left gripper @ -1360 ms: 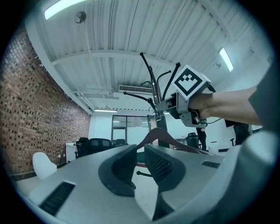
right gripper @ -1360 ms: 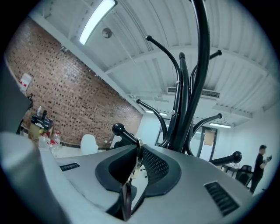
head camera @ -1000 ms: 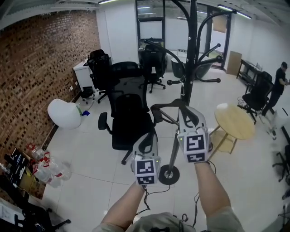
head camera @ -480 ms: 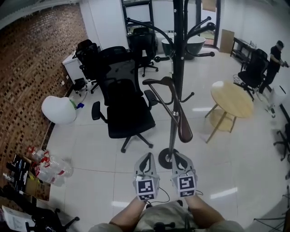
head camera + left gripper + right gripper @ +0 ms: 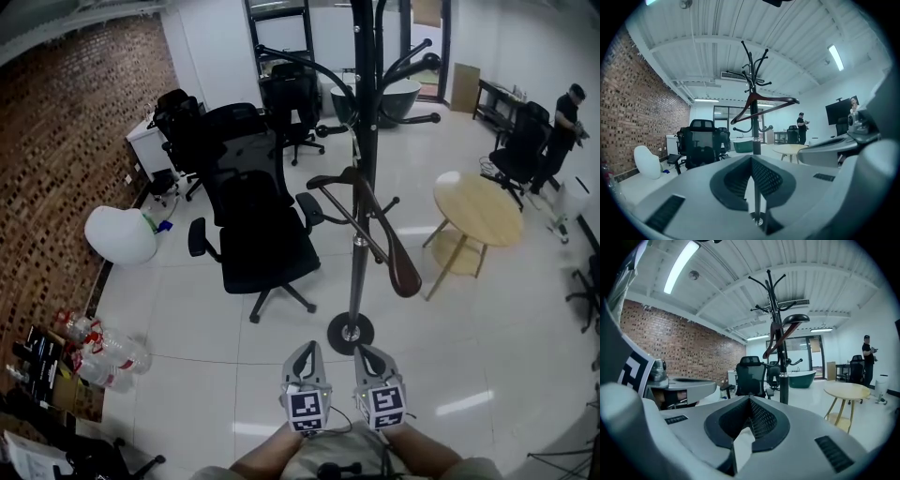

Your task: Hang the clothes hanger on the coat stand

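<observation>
We hold the left tool (image 5: 302, 352) and right tool (image 5: 369, 353) closed and empty near the base of the tall black metal coat stand (image 5: 364, 112), with the dark brown wooden clothes hanger (image 5: 390, 246) hanging on its hook.

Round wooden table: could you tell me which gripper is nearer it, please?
Right. The right gripper lies nearer the person, left of the table; the left gripper sits beside it, farther left.

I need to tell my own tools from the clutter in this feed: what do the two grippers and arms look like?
Both the left gripper and right gripper are light grey, tapering to two jaws lined with dark mesh-textured pads. Each carries a cube with black-and-white square markers. The forearms are bare, with no sleeves showing.
</observation>
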